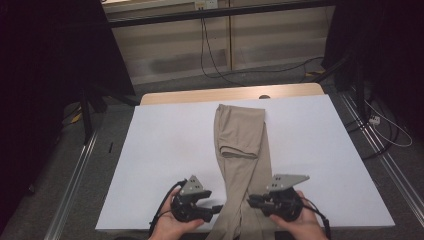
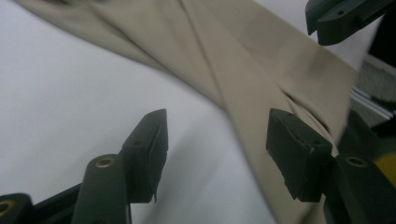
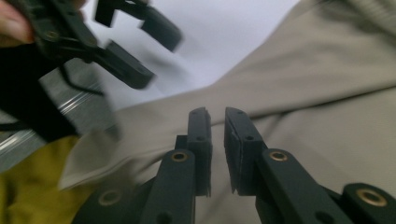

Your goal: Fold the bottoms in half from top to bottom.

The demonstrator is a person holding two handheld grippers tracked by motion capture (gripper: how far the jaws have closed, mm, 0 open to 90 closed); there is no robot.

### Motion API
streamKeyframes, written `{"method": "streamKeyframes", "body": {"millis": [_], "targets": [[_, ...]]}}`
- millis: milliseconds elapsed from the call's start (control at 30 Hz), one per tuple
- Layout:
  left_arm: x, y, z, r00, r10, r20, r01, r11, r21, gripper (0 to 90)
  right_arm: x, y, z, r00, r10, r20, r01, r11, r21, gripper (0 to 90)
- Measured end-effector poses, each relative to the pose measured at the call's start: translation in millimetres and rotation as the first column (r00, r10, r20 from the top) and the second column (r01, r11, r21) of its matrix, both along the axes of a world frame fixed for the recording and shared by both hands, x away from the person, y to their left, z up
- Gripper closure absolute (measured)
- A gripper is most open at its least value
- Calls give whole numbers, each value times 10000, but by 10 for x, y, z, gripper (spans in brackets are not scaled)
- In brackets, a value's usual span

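The trousers [image 1: 243,150] lie lengthwise down the middle of the white worktop [image 1: 160,150], beige, with their far part folded back on itself into a doubled flap and the near end running off the worktop's near edge toward the person. Everything else is best placed from that cloth. Just left of its near stretch sit the left tongs [image 1: 214,207], held low in the left hand [image 1: 172,225]; their jaws stand moderately apart, and in the left gripper view [image 2: 217,147] one jaw is over bare worktop and the other over the cloth's edge, with nothing pinched. Just right of the cloth are the right tongs [image 1: 252,201] in the right hand [image 1: 295,225]; in the right gripper view [image 3: 217,140] the jaws are nearly together, a thin gap between them, hovering above the fabric and gripping none of it.

The step in hand looks like taking the near end by both side edges. To do it well, the right tongs should open before they drop, each pair should bite the edge through all layers, and both should take hold at the same level along the cloth so the fold comes up square.
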State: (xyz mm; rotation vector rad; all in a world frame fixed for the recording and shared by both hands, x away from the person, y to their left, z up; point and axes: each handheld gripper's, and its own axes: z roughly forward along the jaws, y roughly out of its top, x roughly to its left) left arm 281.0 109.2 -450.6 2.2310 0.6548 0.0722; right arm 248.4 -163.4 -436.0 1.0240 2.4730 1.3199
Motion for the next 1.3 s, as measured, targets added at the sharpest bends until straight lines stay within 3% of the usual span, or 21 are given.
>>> {"method": "streamKeyframes", "body": {"millis": [133, 200, 267, 333, 400, 433, 500, 600, 667, 733, 833, 933, 1033, 1133, 1200, 1300], "targets": [[-50, -122, -85, 9993, -381, 34, 379, 9982, 468, 450, -205, 155, -142, 9995, 310, -116, -317, 9973, -670, 769], [-87, -163, -88, 9975, -575, 407, 548, 9964, 643, 471, -221, 178, -172, 9990, 358, -264, -377, 9964, -766, 710], [-120, -181, -88, 9963, -693, 509, 657, 9953, 707, 563, -225, 209, -219, 9996, 270, -91, -278, 9930, -1146, 675], [-153, -192, -82, 9918, -1228, 358, 1201, 9903, 703, 700, -218, 227, -264, 9991, 321, -269, -348, 9937, -1063, 638], [-170, -211, -77, 9885, -1474, 350, 1442, 9862, 808, 781, -227, 263, -280, 9997, 251, -80, -259, 9915, -1272, 620], [-167, -217, -80, 9897, -1424, 148, 1413, 9882, 595, 900, -232, 277, -273, 9995, 300, -16, -299, 9919, -1231, 600], [-142, -215, -55, 9881, -1538, 49, 1531, 9860, 656, 900, -241, 314, -262, 9990, 407, 164, -381, 9899, -1368, 610], [-85, -146, 51, 9918, -1275, -67, 1275, 9918, -37, 900, -250, 358, -281, 9989, 272, 381, -204, 9855, -1687, 750], [-52, -66, 137, 9946, -1042, 19, 1042, 9935, -448, 900, -236, 349, -277, 9993, 249, 287, -202, 9879, -1537, 871], [-19, 5, 198, 9968, -792, -60, 783, 9929, -899, 900, -223, 351, -284, 9993, 272, 263, -231, 9887, -1483, 892], [38, 75, 273, 9985, -513, -210, 478, 9887, -1423, 900, -208, 388, -276, 9990, 407, 182, -380, 9910, -1287, 892], [75, 125, 415, 9993, -364, -49, 346, 9782, -2046, 900, -178, 468, -269, 9984, 546, 141, -526, 9923, -1125, 892], [67, 114, 497, 9991, -398, 109, 413, 9724, -2295, 900, -157, 576, -281, 9972, 741, 60, -731, 9921, -1020, 878], [48, 71, 519, 9985, -518, 176, 545, 9697, -2381, 900, -176, 680, -302, 9841, 1766, -213, -1776, 9821, -633, 857], [41, 44, 510, 9982, -587, 123, 599, 9687, -2408, 900, -220, 704, -304, 9857, 1685, -71, -1684, 9815, -916, 831], [15, 17, 493, 9979, -651, 5, 633, 9675, -2448, 900, -207, 610, -260, 9923, 1241, 26, -1237, 9900, -685, 707]]}}
